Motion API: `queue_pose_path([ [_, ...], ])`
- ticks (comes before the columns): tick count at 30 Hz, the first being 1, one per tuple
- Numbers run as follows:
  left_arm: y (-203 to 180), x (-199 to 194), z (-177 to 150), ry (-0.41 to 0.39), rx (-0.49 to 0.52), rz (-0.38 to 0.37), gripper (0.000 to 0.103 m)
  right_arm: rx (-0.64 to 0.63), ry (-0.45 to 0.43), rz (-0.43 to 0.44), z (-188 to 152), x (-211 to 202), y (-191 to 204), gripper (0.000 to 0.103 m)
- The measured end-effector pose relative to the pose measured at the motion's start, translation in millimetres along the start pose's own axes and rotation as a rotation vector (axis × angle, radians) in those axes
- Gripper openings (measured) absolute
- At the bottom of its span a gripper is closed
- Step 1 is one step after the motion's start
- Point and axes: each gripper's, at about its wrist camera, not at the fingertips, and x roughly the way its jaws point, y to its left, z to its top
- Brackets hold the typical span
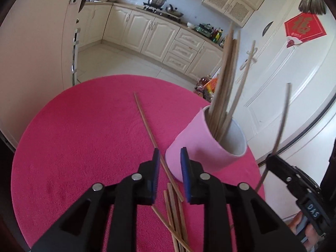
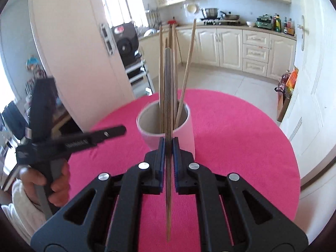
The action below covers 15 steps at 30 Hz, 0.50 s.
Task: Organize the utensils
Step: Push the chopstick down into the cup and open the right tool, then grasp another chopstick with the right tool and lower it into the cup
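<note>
Pink cylindrical cup (image 1: pixel 201 147) w/ wooden chopsticks stands near the round pink table's (image 1: pixel 84 147) right edge; loose wooden chopsticks (image 1: pixel 174 210) lie at the near edge. Right gripper (image 2: pixel 168 147) is clamped on one upright chopstick (image 2: pixel 168 96) before the cup, likely mid-insertion: next, lower it in & release. Left gripper (image 1: pixel 169 159) is part-open & empty over a loose chopstick.

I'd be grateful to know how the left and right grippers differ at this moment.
The left gripper is open and empty; the right gripper is shut on a chopstick. The left points down over loose chopsticks on the table; the right faces the cup. Both have black bodies and blue pads.
</note>
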Motion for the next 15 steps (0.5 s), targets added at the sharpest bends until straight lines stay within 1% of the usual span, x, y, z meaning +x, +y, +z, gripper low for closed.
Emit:
queue_pose_path([
  [3,8.2,19.1,-0.4,0.096,-0.046,0.054,0.02,0.006,-0.05,-0.001,5.3,-2.7,-0.2,0.007],
  [4,8.1,20.7,-4.3,0.119,-0.041,0.054,0.02,0.006,-0.055,0.001,6.6,-3.2,0.1,0.007],
  [7,4.0,21.4,-27.5,0.195,-0.005,0.089,0.02,-0.004,-0.056,0.019,9.1,-5.2,-0.8,0.007],
  [9,7.3,23.3,-43.2,0.241,-0.025,0.097,0.02,-0.004,-0.053,0.035,9.9,-6.8,-0.8,0.007],
  [11,10.0,24.3,-52.5,0.261,-0.053,0.101,0.02,-0.009,-0.055,0.043,8.2,-9.9,-0.3,0.007],
  [15,9.2,22.0,-60.4,0.247,-0.077,0.118,0.02,0.002,-0.061,0.05,4.8,-15.0,-2.5,0.007],
])
